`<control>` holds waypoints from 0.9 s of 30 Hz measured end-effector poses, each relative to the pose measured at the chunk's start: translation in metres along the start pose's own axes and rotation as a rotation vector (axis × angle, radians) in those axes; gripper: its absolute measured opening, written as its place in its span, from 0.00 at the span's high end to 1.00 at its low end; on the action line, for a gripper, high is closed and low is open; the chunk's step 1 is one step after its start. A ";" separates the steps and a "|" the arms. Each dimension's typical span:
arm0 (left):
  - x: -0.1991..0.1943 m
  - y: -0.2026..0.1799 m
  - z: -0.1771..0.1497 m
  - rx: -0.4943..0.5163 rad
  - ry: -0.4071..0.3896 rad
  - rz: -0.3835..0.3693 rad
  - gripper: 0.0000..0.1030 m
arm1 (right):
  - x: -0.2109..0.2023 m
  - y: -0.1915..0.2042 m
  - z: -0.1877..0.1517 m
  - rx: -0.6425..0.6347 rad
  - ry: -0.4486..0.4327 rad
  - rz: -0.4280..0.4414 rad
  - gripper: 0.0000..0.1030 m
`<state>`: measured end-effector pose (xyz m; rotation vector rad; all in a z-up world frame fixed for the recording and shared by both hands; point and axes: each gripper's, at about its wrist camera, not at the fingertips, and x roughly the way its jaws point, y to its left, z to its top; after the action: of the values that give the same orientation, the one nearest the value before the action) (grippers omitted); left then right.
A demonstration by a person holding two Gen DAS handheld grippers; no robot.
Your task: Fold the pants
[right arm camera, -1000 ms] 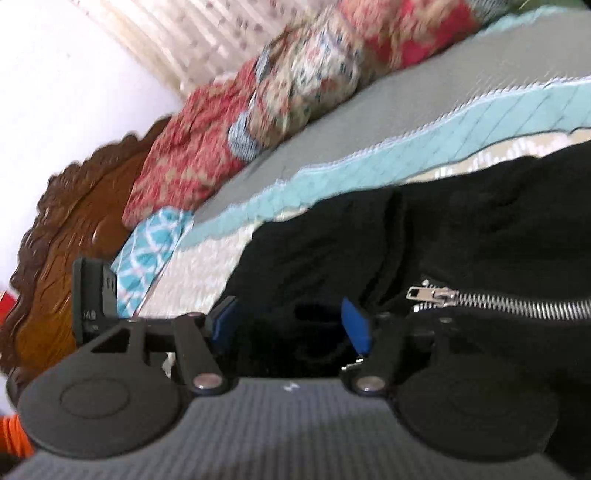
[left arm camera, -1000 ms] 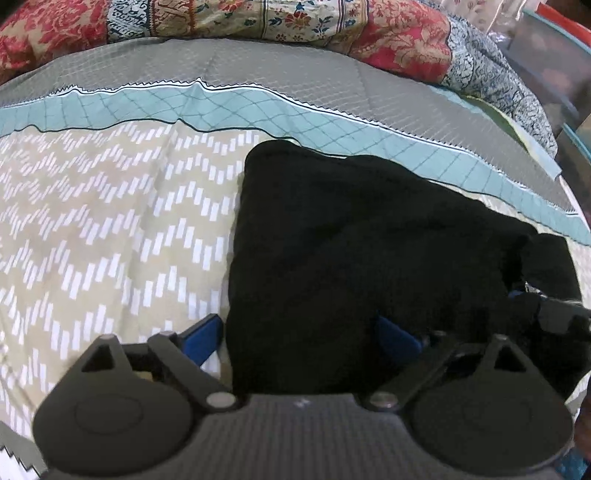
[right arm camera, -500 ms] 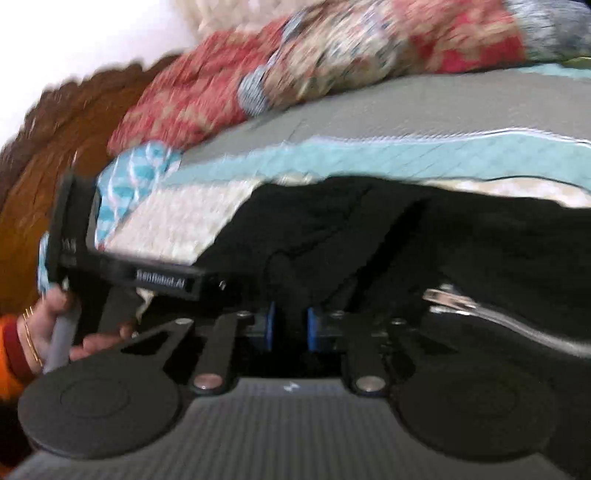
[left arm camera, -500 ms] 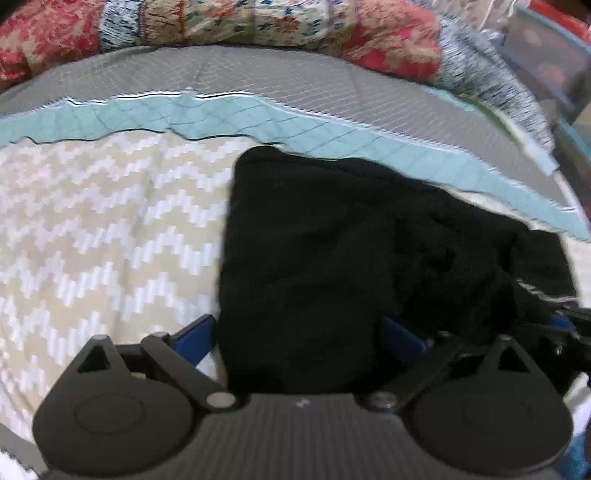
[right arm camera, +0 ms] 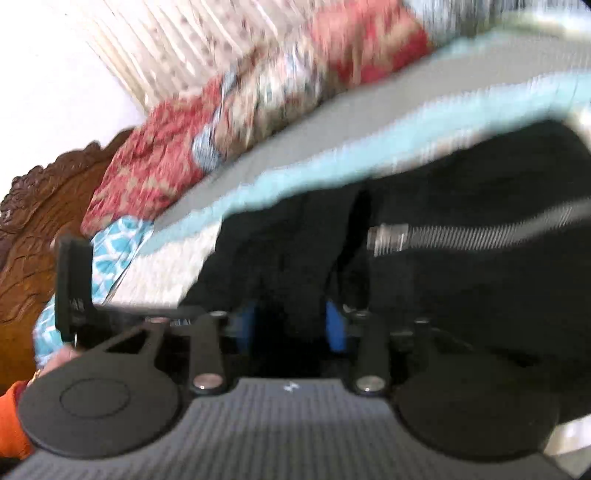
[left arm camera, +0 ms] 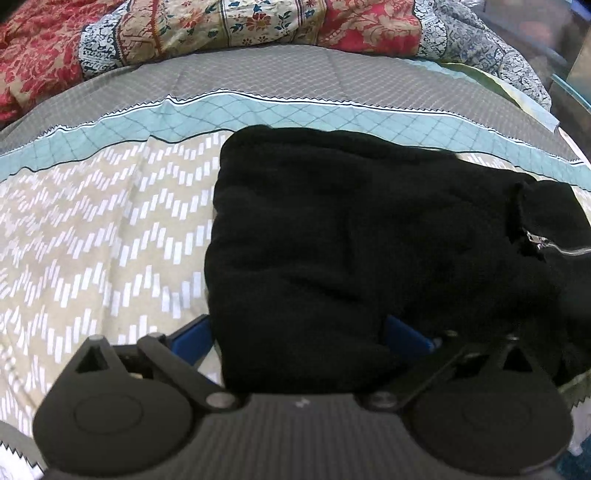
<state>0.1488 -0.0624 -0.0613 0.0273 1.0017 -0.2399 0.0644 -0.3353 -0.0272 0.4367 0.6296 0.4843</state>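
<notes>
A: Where were the pants (left arm camera: 332, 240)?

B: On the bedspread (left arm camera: 92, 240), a black folded heap on its zigzag part, the far edge reaching the teal band (left arm camera: 295, 114). A zip (left arm camera: 561, 251) showed at the right end, and a patterned quilt (left arm camera: 240, 26) lay bunched along the far side.

A: And the left gripper (left arm camera: 299, 334)?

B: Its jaws stood wide and had just opened a little further. The near edge of the pants lay between them, but the blue pads (left arm camera: 192, 334) were not pressing: one sat on the bedspread just left of the cloth, the other against the fabric on the right.

A: The right gripper (right arm camera: 291, 325)?

B: Its view was blurred. The jaws had just been opening, standing about half apart, with a ridge of black cloth (right arm camera: 443, 295) between the blue pads (right arm camera: 336, 328). Whether the pads touched that cloth, I could not tell. The zip (right arm camera: 461, 232) ran across just above and to the right.

A: Anything else?

B: A hand (right arm camera: 61, 358) with an orange sleeve (right arm camera: 11, 421) at the lower left, and a carved headboard (right arm camera: 33, 221) behind it.
</notes>
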 end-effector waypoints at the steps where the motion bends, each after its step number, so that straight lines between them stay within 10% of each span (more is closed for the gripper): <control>1: 0.000 0.000 -0.001 0.000 -0.004 0.003 0.00 | -0.003 0.002 0.005 -0.005 -0.036 -0.017 0.52; 8: 0.000 -0.001 -0.002 -0.005 -0.010 0.005 0.00 | 0.016 0.021 0.017 -0.090 -0.036 -0.047 0.69; 14: -0.001 -0.001 -0.004 -0.005 -0.015 0.005 0.00 | 0.059 0.000 -0.005 -0.041 0.092 -0.127 0.71; 27: -0.003 -0.002 -0.006 -0.014 -0.025 0.002 0.00 | 0.053 -0.004 -0.004 0.038 0.053 -0.156 0.67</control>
<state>0.1420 -0.0626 -0.0619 0.0130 0.9786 -0.2311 0.1001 -0.3088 -0.0562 0.4086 0.7192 0.3369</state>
